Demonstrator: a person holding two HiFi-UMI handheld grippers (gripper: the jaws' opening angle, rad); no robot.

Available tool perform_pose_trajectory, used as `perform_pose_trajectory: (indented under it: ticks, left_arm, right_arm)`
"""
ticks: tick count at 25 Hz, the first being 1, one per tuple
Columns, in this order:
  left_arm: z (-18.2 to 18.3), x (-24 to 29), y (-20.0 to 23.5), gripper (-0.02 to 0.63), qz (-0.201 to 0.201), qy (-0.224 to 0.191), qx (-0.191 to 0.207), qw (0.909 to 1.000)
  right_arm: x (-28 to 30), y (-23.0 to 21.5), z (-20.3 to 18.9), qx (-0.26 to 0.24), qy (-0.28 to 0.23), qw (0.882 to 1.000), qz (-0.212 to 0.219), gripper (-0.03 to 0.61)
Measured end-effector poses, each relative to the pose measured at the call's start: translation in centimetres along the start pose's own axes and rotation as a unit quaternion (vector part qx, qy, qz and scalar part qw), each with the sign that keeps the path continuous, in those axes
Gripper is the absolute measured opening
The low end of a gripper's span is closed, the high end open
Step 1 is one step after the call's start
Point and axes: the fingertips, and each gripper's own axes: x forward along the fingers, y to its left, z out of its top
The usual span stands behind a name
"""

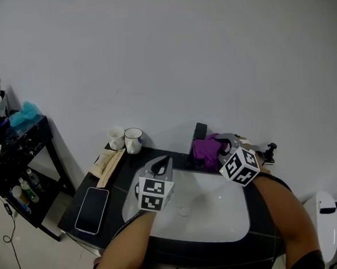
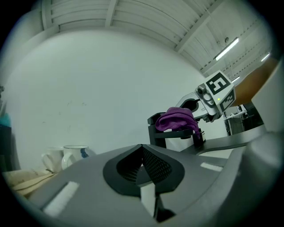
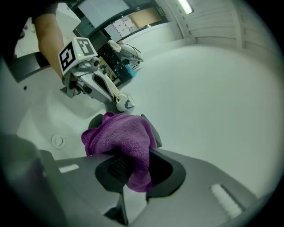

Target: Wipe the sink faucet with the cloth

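A purple cloth (image 1: 206,149) is draped over the black faucet (image 1: 199,131) at the back of the white sink (image 1: 229,224). My right gripper (image 1: 220,149) is at the faucet, shut on the cloth (image 3: 120,138), which bunches up between its jaws and hangs down through them. The faucet (image 3: 152,130) shows only as a dark edge behind the cloth. My left gripper (image 1: 161,168) hovers over the basin's left rim, shut with nothing in it. From the left gripper (image 2: 142,166) view, the cloth (image 2: 177,119) sits on top of the faucet (image 2: 159,133), to the right and beyond.
Two mugs (image 1: 133,140) (image 1: 116,138) stand at the back left of the black counter (image 1: 124,168). A phone (image 1: 92,209) lies at its left front, beside a tan folded bundle (image 1: 106,163). A black shelf (image 1: 21,148) stands further left. The drain (image 1: 184,210) is mid-basin.
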Motion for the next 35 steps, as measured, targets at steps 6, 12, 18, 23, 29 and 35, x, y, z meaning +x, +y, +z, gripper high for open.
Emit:
perform_pose_trajectory:
  ticks: [6, 12, 18, 23, 29, 35]
  left_arm:
    - [0.2, 0.9, -0.6, 0.018, -0.017, -0.012, -0.005, 0.9998]
    - [0.1, 1.1, -0.7, 0.017, -0.021, -0.010, -0.003, 0.9997]
    - [-0.2, 0.8, -0.8, 0.018, -0.020, -0.001, 0.000, 0.9998]
    - [-0.1, 0.6, -1.0, 0.018, -0.021, 0.000, 0.000, 0.9998]
    - [0.0, 0.0, -0.7, 0.018, -0.015, 0.003, -0.005, 0.9999]
    - [0.4, -0.5, -0.8, 0.018, -0.016, -0.001, -0.020, 0.9997]
  right_arm:
    - [2.1, -0.7, -0.9, 0.017, 0.009, 1.000, 0.000, 0.075]
    - [2.3, 0.2, -0.7, 0.003, 0.016, 1.000, 0.010, 0.074]
    - [0.0, 2.1, 0.4, 0.008, -0.005, 1.000, 0.020, 0.074]
    - [-2.9, 3.8, 1.9, -0.002, -0.028, 0.999, 0.025, 0.074]
    - [-6.5, 6.7, 2.4, 0.011, -0.054, 0.997, 0.047, 0.072]
    - [-5.7, 11.0, 0.1, 0.019, -0.032, 0.997, 0.074, 0.072]
